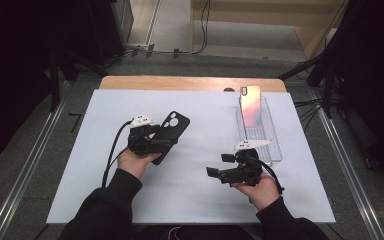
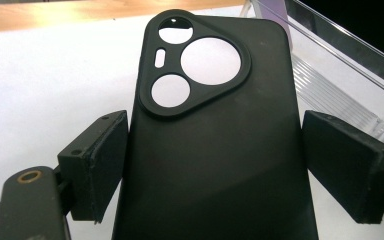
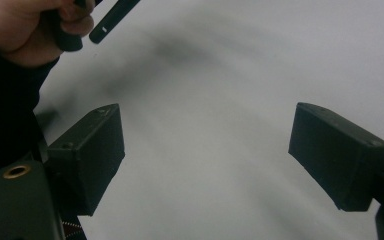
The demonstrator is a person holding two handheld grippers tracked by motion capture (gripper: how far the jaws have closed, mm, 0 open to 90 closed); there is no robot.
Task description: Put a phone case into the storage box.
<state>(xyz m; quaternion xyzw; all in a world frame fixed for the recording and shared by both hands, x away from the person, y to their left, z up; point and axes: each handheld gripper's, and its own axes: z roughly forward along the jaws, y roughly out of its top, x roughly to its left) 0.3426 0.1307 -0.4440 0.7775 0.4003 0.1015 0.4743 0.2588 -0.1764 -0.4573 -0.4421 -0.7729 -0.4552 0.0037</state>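
A black phone case (image 1: 174,128) with a large camera cut-out sits between the jaws of my left gripper (image 1: 164,142), left of the mat's middle. In the left gripper view both pads press the long sides of the case (image 2: 215,125), so the left gripper (image 2: 215,165) is shut on it. My right gripper (image 1: 219,165) hovers over the mat at the front right and points left. Its jaws stand wide apart, and the right gripper (image 3: 207,160) has only white mat between them. The other hand and an edge of the case (image 3: 115,17) show at that view's top left.
A white mat (image 1: 190,200) covers the wooden table (image 1: 190,82). At the back right a clear tray (image 1: 276,150) holds a phone (image 1: 250,106) with a pinkish shiny back that leans up at its far end. The tray (image 2: 340,65) lies just right of the held case.
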